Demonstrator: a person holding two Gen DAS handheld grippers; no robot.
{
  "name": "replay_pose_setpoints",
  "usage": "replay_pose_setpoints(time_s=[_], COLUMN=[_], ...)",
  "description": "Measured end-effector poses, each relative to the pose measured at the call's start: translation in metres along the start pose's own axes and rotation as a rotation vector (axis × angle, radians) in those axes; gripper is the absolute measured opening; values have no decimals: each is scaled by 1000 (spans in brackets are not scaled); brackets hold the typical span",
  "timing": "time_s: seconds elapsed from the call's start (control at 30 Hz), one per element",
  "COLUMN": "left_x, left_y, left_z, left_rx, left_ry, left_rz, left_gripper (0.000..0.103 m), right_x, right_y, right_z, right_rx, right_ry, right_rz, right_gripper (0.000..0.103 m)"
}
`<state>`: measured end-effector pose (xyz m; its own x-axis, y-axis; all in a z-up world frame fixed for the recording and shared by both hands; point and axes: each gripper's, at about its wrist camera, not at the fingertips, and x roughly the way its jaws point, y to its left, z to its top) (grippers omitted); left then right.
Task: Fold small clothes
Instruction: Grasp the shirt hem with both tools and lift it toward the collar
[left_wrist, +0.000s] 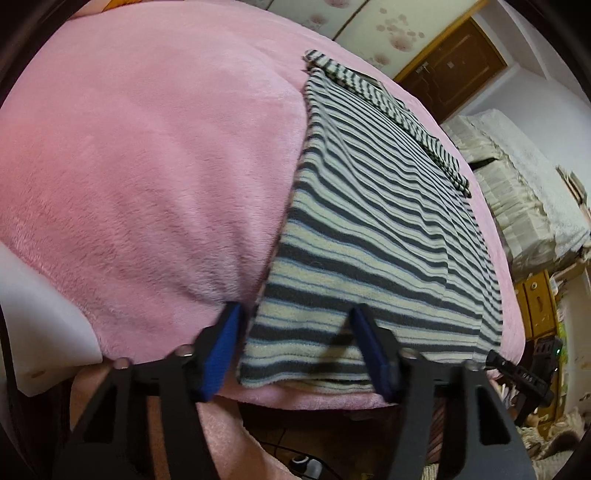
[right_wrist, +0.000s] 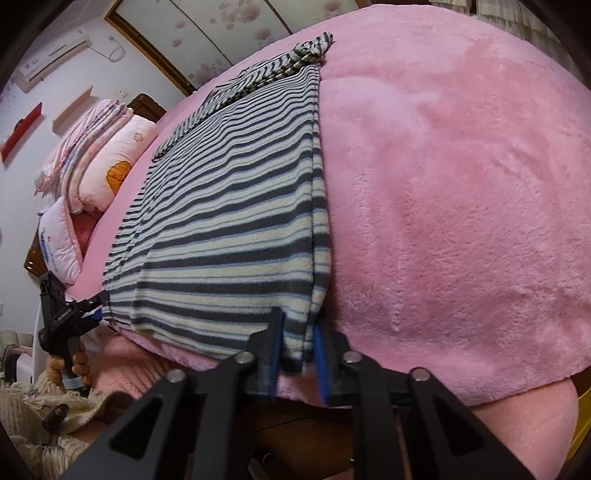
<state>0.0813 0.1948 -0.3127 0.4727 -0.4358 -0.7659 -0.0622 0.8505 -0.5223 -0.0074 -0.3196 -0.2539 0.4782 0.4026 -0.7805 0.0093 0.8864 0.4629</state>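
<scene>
Working the near edge of the pink bed, you have one striped garment lying flat, its hem at that edge. Soft, light fleece; limp, will sag and slide on the plush cover, so take it by the two near hem corners, both layers.

Left gripper: jaws apart, straddling the left hem corner, pads not yet pressing. Right gripper: fingers nearly closed, pinching the right hem corner.

Count: one garment, two grippers, three pillows stacked at the bed's far left end.
</scene>
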Motion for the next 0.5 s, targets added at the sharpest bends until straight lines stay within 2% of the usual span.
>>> replay_pose_setpoints(time_s=[0.03,0.07,0.13,0.2,0.5], left_x=[0,0,0,1,4], left_y=[2,3,4,4,2], left_z=[0,0,-2,-3,-1], left_rx=[-5,-10,-11,-6,2], left_ry=[5,14,31,50,68], left_rz=[-7,-12,-23,-29,-6], left_gripper=[42,39,25,20,17], right_x=[0,-1,-1,-2,-2], right_y=[1,2,4,4,5], right_z=[0,-1,-1,-1,0], right_rx=[-6,-10,-16,-17,-16], right_ry=[-1,-2,-4,-6,0], right_rz=[-2,-4,-7,-9,-19], right_gripper=[12,11,11,11,11])
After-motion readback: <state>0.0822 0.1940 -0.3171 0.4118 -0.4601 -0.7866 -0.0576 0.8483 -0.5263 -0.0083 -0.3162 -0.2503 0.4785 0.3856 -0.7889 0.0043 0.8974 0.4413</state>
